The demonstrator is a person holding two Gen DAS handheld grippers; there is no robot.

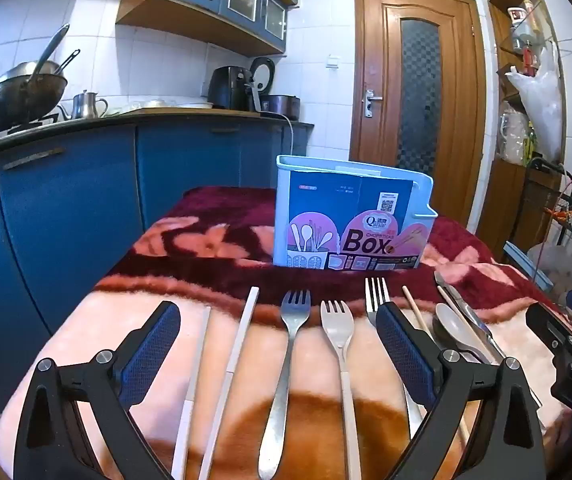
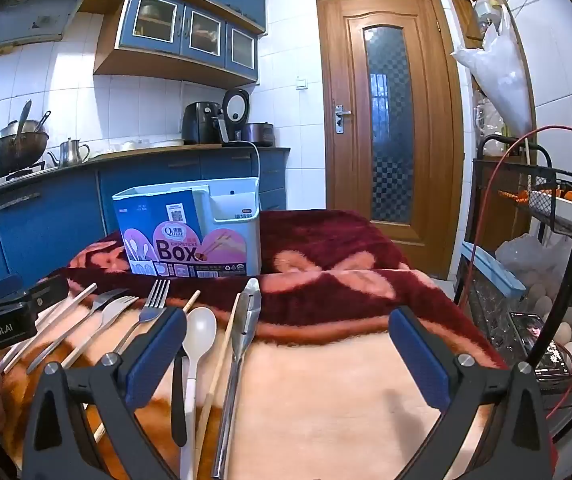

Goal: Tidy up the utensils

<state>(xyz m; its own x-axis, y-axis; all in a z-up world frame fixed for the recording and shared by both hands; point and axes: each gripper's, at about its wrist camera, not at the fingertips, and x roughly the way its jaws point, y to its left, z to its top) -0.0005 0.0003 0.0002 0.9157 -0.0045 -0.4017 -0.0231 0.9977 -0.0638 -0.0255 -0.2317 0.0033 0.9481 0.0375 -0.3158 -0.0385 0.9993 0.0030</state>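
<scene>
A light blue utensil box [image 1: 350, 216] with a "Box" label stands on the blanket-covered table; it also shows in the right wrist view [image 2: 193, 228]. Utensils lie in a row in front of it: two white chopsticks [image 1: 241, 340], a steel fork [image 1: 292, 332], a white fork [image 1: 338, 332], another steel fork [image 1: 376, 292], a wooden chopstick [image 1: 416, 312], a white spoon [image 2: 199, 332] and steel tongs [image 2: 245, 320]. My left gripper [image 1: 277, 316] is open above the forks, holding nothing. My right gripper [image 2: 288, 324] is open over the blanket, right of the tongs, holding nothing.
The table is draped with a red and pink fleece blanket [image 2: 346, 380]. Blue kitchen cabinets [image 1: 85, 200] stand at the left, a wooden door [image 2: 390, 120] behind. A wire rack with eggs [image 2: 566, 332] stands at the right edge. The other gripper [image 1: 566, 344] shows at the right.
</scene>
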